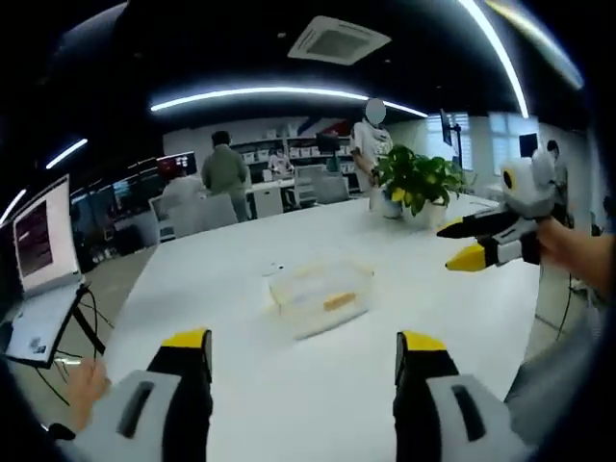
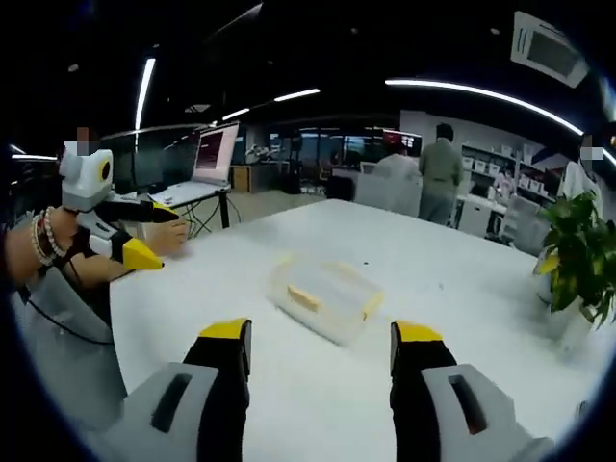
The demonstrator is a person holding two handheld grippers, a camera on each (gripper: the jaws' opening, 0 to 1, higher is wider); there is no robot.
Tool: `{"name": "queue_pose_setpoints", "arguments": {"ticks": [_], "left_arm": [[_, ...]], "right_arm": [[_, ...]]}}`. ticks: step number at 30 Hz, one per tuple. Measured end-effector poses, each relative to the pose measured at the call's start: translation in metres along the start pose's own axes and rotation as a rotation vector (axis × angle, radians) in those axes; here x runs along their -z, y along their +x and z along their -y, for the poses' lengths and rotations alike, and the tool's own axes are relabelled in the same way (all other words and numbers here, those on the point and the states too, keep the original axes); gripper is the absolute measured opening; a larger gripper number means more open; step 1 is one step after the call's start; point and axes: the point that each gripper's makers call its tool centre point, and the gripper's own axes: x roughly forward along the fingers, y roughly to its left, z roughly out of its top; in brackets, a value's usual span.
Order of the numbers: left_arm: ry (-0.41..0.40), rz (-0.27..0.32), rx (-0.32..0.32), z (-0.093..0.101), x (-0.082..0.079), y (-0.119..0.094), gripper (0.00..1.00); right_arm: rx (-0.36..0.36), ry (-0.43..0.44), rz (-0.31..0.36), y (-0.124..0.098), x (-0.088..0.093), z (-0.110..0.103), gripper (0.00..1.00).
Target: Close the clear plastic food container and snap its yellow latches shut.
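In the left gripper view, the left gripper hangs above a white table, its two yellow-tipped jaws spread wide with nothing between them. The clear plastic food container sits out ahead on the tabletop, apart from both tools; a yellow latch shows along one side, and whether the lid is fully seated cannot be told through the clear plastic. The right gripper enters from the right, held in a hand above the table and well clear of the box; its jaws look parted. A potted plant stands beyond the container, a laptop sits on a stand off the table's left edge, and people stand at the back of the office.

In the right gripper view, the right gripper likewise holds its jaws released and empty over the table, with the container lying just ahead. Two yellow latches show on its sides, one facing each way. The left gripper comes in from the left, held level near the table's edge; from this angle its jaw gap cannot be judged.

Neither tool touches the box yet, so the approach appears to be the step in hand. It would likely go best with both grippers coming down on opposite sides, one steadying the light box so it cannot skate on the smooth table, while the other presses the lid square before pushing each latch down.
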Motion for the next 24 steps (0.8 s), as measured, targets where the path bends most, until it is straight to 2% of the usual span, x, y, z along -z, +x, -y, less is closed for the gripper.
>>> {"name": "queue_pose_setpoints", "arguments": {"ticks": [1, 3, 6, 8, 9, 10, 12, 13, 14, 16, 18, 21, 24], "left_arm": [[-0.01, -0.016, -0.006, -0.003, 0.007, -0.012, 0.78], [-0.021, -0.015, -0.016, -0.007, 0.013, -0.03, 0.81], [-0.039, 0.0, -0.037, -0.011, 0.017, -0.055, 0.82], [-0.041, 0.091, -0.06, -0.015, 0.01, -0.07, 0.85], [-0.045, 0.092, -0.078, -0.018, 0.014, -0.075, 0.85], [-0.048, 0.083, -0.097, -0.018, 0.022, -0.08, 0.84], [-0.001, 0.068, -0.135, -0.022, 0.034, -0.086, 0.83], [0.029, 0.114, -0.136, -0.021, 0.03, -0.089, 0.83], [0.057, 0.222, -0.12, -0.014, 0.015, -0.092, 0.83], [0.068, 0.303, -0.062, 0.003, -0.004, -0.098, 0.85], [0.067, 0.365, -0.053, 0.007, -0.016, -0.105, 0.83], [0.063, 0.384, -0.064, 0.003, -0.013, -0.111, 0.8], [0.044, 0.378, -0.081, -0.002, -0.008, -0.112, 0.87]], "right_arm": [[0.002, 0.0, -0.001, -0.007, 0.002, -0.003, 0.61], [0.058, -0.011, 0.004, -0.024, 0.001, -0.001, 0.59], [0.127, 0.02, 0.078, -0.046, -0.011, -0.001, 0.59], [0.125, 0.042, 0.095, -0.06, -0.011, -0.008, 0.59], [0.145, 0.052, 0.111, -0.065, -0.012, -0.009, 0.56], [0.198, 0.031, 0.167, -0.076, -0.018, -0.007, 0.51], [0.242, -0.002, 0.203, -0.092, -0.019, -0.011, 0.46], [0.251, -0.01, 0.206, -0.097, -0.017, -0.015, 0.47], [0.251, -0.017, 0.213, -0.102, -0.015, -0.02, 0.5], [0.241, -0.038, 0.201, -0.105, -0.01, -0.027, 0.6], [0.244, -0.013, 0.14, -0.106, 0.005, -0.031, 0.63], [0.254, -0.005, 0.115, -0.108, 0.019, -0.036, 0.59], [0.238, 0.019, 0.128, -0.106, 0.027, -0.044, 0.59]]}}
